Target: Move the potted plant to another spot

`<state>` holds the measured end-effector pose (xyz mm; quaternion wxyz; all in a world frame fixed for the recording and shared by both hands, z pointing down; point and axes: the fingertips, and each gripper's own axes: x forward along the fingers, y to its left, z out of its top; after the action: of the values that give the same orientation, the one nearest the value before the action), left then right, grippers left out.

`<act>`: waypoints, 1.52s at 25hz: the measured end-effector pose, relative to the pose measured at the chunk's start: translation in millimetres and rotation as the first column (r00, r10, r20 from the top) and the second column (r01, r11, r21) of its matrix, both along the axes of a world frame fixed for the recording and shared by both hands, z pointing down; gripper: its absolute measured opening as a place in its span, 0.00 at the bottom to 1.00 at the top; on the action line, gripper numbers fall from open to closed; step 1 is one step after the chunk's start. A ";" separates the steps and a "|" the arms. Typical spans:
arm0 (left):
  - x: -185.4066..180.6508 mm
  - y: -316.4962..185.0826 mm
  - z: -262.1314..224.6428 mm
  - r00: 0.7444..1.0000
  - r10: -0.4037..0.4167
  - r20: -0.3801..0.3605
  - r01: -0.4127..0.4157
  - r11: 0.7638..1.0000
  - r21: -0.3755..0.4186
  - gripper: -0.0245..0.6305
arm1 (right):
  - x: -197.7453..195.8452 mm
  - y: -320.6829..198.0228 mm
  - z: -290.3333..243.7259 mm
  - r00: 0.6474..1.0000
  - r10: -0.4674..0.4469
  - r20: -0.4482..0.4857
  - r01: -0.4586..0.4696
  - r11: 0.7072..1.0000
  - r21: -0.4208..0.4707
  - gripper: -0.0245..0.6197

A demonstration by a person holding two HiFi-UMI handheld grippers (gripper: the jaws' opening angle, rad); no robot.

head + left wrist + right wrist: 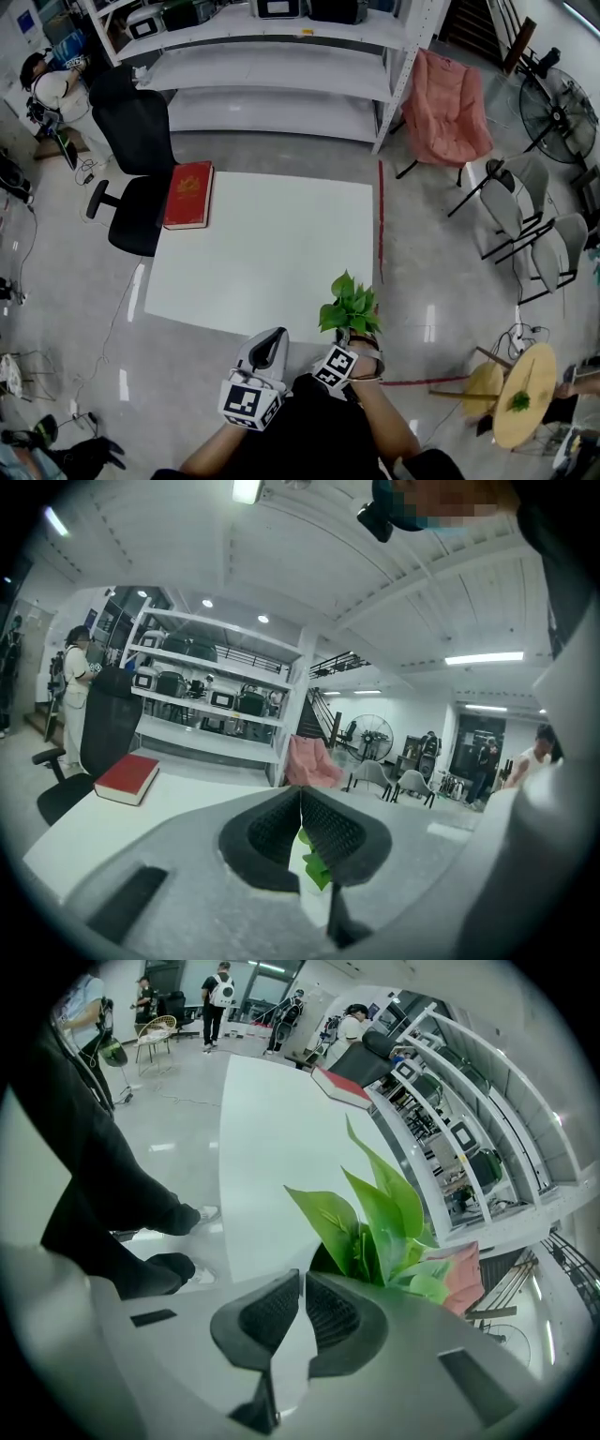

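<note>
Green leafy potted plant (350, 305) is at the near-right corner of the white rectangular counter (262, 244). Pot is hidden under the leaves, so can't tell if its base is down or lifted. Right gripper (302, 1279) has jaws down to a slit, prob pinching the pot rim. Left gripper (300, 799) is closed on nothing, near the person's body. Risks: one-sided rim grip means the pot may tilt or slip, and at the corner it would drop to the floor. Red hardback book (189, 194) is well apart, no obstruction.
</note>
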<state>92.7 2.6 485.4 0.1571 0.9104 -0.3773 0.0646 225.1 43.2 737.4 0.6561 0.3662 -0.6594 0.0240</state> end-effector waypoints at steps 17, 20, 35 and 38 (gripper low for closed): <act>-77.3 -44.0 -2.9 0.995 -0.099 -0.032 0.099 0.995 0.015 0.06 | -79.8 -55.0 -16.9 0.991 -0.133 -0.009 0.134 0.990 0.044 0.08; -91.4 -54.2 -2.6 0.993 -0.111 -0.036 0.112 0.994 0.015 0.06 | -94.7 -66.5 -19.6 0.988 -0.156 -0.010 0.156 0.986 0.051 0.08; -155.4 -106.9 -0.1 0.981 -0.183 -0.061 0.183 0.983 -0.006 0.06 | -160.0 -137.0 -24.3 0.971 -0.238 -0.017 0.238 0.969 0.072 0.08; -165.2 -118.1 0.9 0.983 -0.177 -0.056 0.177 0.984 -0.001 0.06 | -172.4 -153.6 -23.0 0.969 -0.247 -0.015 0.248 0.966 0.077 0.08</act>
<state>-72.5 -115.5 486.3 0.1708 0.8751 -0.4522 0.0242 52.7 -110.4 714.5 0.6407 0.3065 -0.6988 -0.0847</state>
